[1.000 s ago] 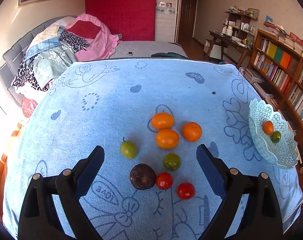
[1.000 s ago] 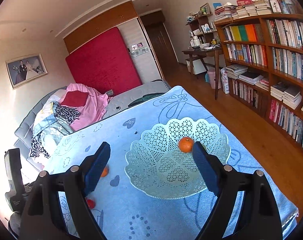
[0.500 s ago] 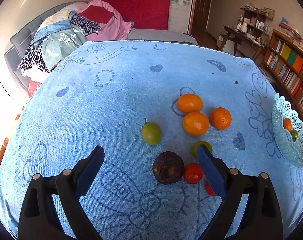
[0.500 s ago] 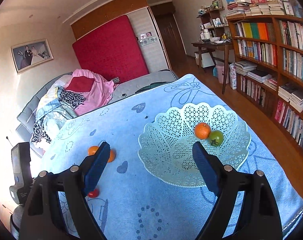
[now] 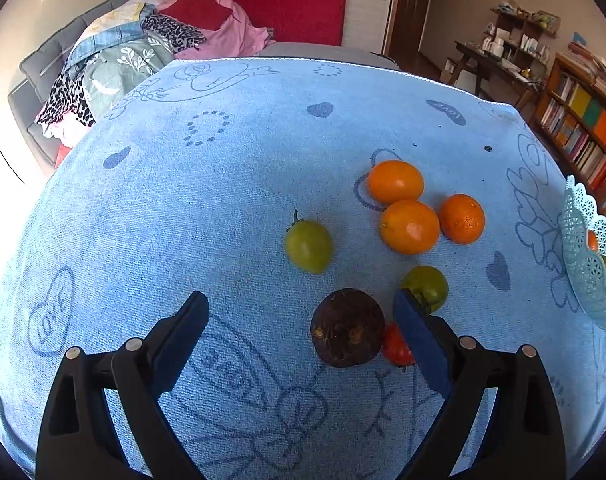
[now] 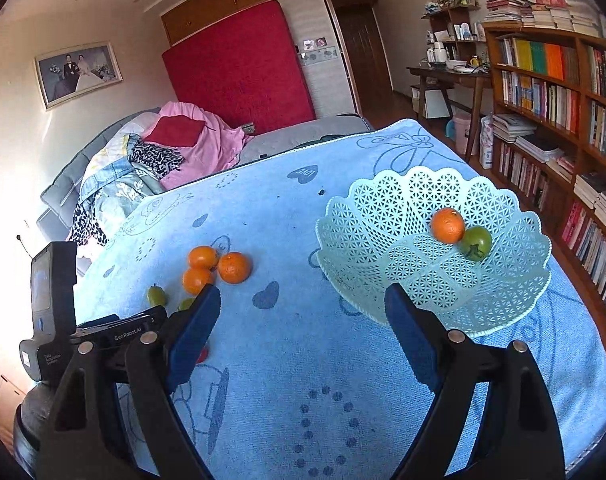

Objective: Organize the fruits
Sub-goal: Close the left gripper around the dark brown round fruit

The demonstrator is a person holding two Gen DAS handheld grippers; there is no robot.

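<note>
Fruits are mostly unsorted: one orange tangerine (image 6: 447, 225) and one green tomato (image 6: 475, 243) lie in the pale mint lattice plastic basket (image 6: 383, 248) near the worktop's right edge. Three oranges (image 5: 409, 226), two green tomatoes (image 5: 307, 246), a dark brown round fruit (image 5: 347, 327) and a red tomato (image 5: 395, 346) remain mid-worktop. Left claw (image 5: 301, 338) and right claw (image 6: 299, 322) are held wide open, empty.

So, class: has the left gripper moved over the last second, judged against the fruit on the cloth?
Yes. The left gripper has moved left and closer to the cloth: the dark fruit now sits by its right finger.
</note>
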